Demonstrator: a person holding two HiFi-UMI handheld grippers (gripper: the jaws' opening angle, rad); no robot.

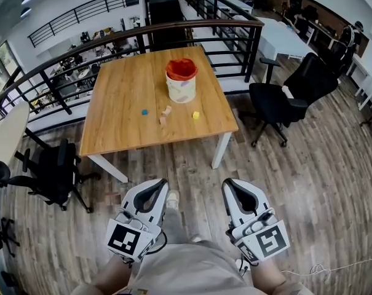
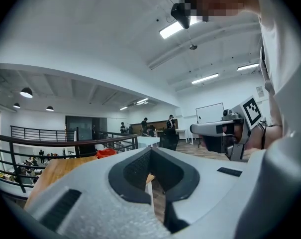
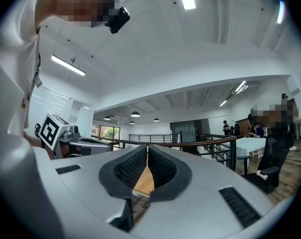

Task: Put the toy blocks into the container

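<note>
Where the plank floor [image 1: 315, 165] fills most of the head view, a rectangular wooden table [image 1: 121, 103] on white legs stands in the middle of it. Behind the table runs a black railing [image 1: 69, 63] topped by a curved wooden handrail. A black office chair [image 1: 284, 100] sits just beside the table's near right corner. A second black chair [image 1: 55, 168] stands near its near left corner.

Both tools are low in the picture, close to the person's body, over the floor and well apart from the table. They lie side by side and point toward the table. The left gripper [image 1: 164, 183] has its jaws pressed together at the tips, and nothing is between the black ribbed pads. The right gripper [image 1: 226, 183] is clenched in the same way and is also empty. In its own view, only a sliver of the tabletop shows through the hollow behind the meeting tips.

The container [image 1: 181, 88] is a cream bucket with pastel patches and an orange-red liner. It stands upright on the right half of the table. The toy blocks lie on the bare wood on the near side of it, outside it. Two pale wooden blocks [image 1: 165, 114] lie just beside each other. A yellow block [image 1: 195, 115] is near the bucket's base at the right. A blue block [image 1: 144, 111] lies off to the left.
</note>
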